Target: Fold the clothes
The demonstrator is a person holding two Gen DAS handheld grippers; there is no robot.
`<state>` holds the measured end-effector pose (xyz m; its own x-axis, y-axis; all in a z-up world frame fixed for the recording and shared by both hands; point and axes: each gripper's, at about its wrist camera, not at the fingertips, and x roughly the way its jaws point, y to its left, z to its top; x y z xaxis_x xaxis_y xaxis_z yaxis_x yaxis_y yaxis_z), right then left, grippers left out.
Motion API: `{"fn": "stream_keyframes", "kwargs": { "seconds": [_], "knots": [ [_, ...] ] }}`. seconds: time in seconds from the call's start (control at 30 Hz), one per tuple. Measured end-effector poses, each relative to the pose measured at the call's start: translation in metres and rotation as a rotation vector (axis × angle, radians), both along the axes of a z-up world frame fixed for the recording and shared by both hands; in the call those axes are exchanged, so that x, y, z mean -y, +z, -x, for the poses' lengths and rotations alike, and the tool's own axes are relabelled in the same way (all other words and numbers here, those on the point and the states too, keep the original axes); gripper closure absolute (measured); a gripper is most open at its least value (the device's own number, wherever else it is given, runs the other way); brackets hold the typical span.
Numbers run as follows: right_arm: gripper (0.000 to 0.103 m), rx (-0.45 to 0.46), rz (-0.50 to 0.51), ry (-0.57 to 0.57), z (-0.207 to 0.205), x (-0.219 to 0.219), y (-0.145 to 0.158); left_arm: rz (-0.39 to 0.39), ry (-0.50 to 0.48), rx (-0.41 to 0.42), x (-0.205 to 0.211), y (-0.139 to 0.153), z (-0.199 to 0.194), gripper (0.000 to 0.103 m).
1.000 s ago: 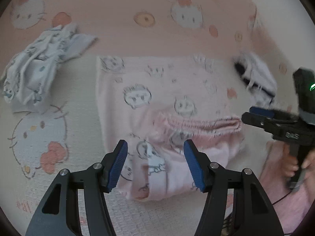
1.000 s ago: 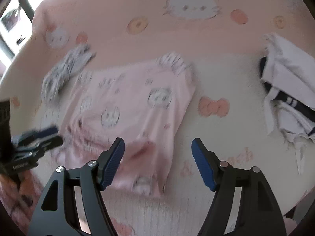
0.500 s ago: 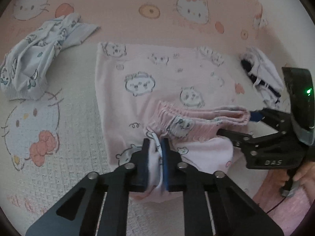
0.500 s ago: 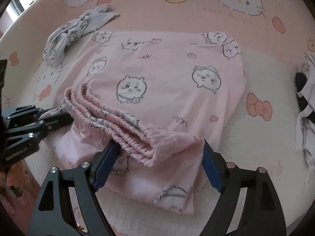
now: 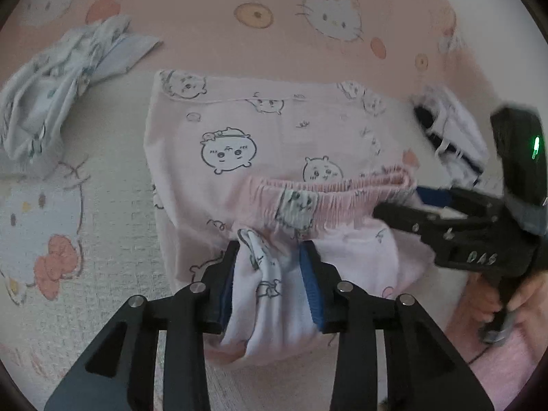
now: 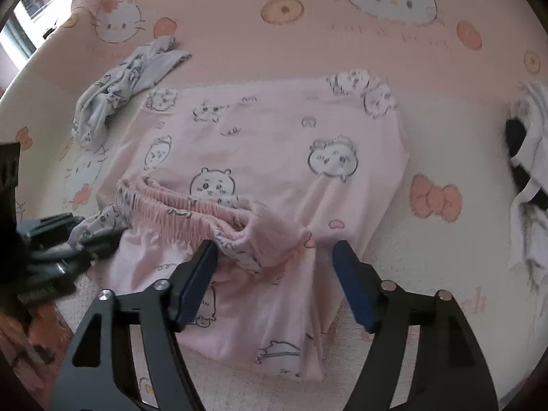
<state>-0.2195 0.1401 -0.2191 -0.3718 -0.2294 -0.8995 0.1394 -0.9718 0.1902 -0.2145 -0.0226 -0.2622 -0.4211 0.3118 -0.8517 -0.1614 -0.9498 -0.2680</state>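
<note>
Pink cartoon-print pyjama trousers (image 5: 239, 144) lie spread on the Hello Kitty bedspread, the elastic waistband (image 5: 328, 198) folded partway over the legs. My left gripper (image 5: 270, 274) holds a bunch of the trousers' near fabric between its blue pads, jaws partly apart. My right gripper (image 6: 275, 274) is open, its jaws astride the right end of the waistband (image 6: 191, 212); it also shows at the right of the left wrist view (image 5: 428, 202). The trousers fill the middle of the right wrist view (image 6: 274, 144).
A crumpled grey-white printed garment (image 5: 58, 78) lies to the left of the trousers, also seen in the right wrist view (image 6: 120, 92). A white and black garment (image 5: 452, 133) lies to the right (image 6: 527, 171). The pink bedspread (image 5: 257, 34) extends beyond.
The left gripper closed on the near fabric, then its jaws widened slightly with the cloth still between them. The right gripper moved in to the waistband's right end and lifted it a little.
</note>
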Motion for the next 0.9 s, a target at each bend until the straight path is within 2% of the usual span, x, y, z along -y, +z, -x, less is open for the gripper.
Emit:
{"fn": "stream_keyframes", "kwargs": {
  "seconds": [0.07, 0.13, 0.23, 0.33, 0.37, 0.4, 0.43, 0.47, 0.53, 0.6, 0.67, 0.7, 0.77, 0.87, 0.9],
  "knots": [
    [0.044, -0.013, 0.009, 0.020, -0.001, 0.004, 0.001, 0.053, -0.010, -0.032, -0.007, 0.004, -0.004, 0.075],
    [0.064, -0.041, -0.005, 0.051, -0.003, 0.009, 0.006, 0.105, -0.008, -0.057, -0.010, 0.011, -0.009, 0.078],
    [0.072, -0.083, -0.027, 0.098, -0.006, 0.017, 0.013, 0.162, 0.017, -0.073, -0.006, 0.019, -0.014, 0.076],
    [0.072, -0.101, -0.025, 0.094, -0.007, 0.012, 0.021, 0.149, 0.067, -0.057, 0.013, 0.021, -0.015, 0.067],
    [0.072, -0.095, -0.032, 0.085, -0.006, 0.008, 0.021, 0.144, 0.075, -0.027, 0.018, 0.019, -0.014, 0.058],
    [0.067, -0.078, -0.037, 0.069, -0.005, 0.003, 0.020, 0.139, 0.083, 0.002, 0.022, 0.016, -0.013, 0.053],
    [0.053, -0.057, -0.037, 0.050, -0.005, -0.002, 0.018, 0.134, 0.091, 0.031, 0.027, 0.013, -0.012, 0.045],
    [0.050, -0.036, -0.037, 0.031, -0.005, -0.008, 0.016, 0.130, 0.099, 0.061, 0.032, 0.010, -0.011, 0.043],
    [0.050, 0.006, -0.037, -0.007, -0.005, -0.019, 0.012, 0.114, 0.115, 0.102, 0.040, 0.008, -0.010, 0.042],
    [0.048, 0.048, -0.038, -0.045, -0.005, -0.030, 0.007, 0.056, 0.129, 0.015, 0.042, 0.026, -0.012, 0.042],
    [0.046, -0.015, 0.004, -0.070, -0.005, -0.036, 0.019, 0.041, 0.092, -0.049, 0.034, 0.036, -0.009, 0.042],
    [0.041, -0.042, 0.018, -0.063, -0.004, -0.035, 0.023, 0.036, 0.071, -0.059, 0.028, 0.036, -0.006, 0.042],
    [0.040, -0.042, 0.073, -0.030, 0.000, -0.027, 0.021, 0.030, 0.032, -0.060, 0.015, 0.029, 0.000, 0.045],
    [0.039, -0.017, 0.154, 0.013, 0.008, -0.016, 0.012, 0.041, -0.003, -0.015, -0.001, 0.010, 0.010, 0.053],
    [0.039, -0.004, 0.143, 0.016, 0.011, -0.012, 0.006, 0.050, -0.008, -0.004, -0.006, 0.005, 0.010, 0.053]
  ]
}}
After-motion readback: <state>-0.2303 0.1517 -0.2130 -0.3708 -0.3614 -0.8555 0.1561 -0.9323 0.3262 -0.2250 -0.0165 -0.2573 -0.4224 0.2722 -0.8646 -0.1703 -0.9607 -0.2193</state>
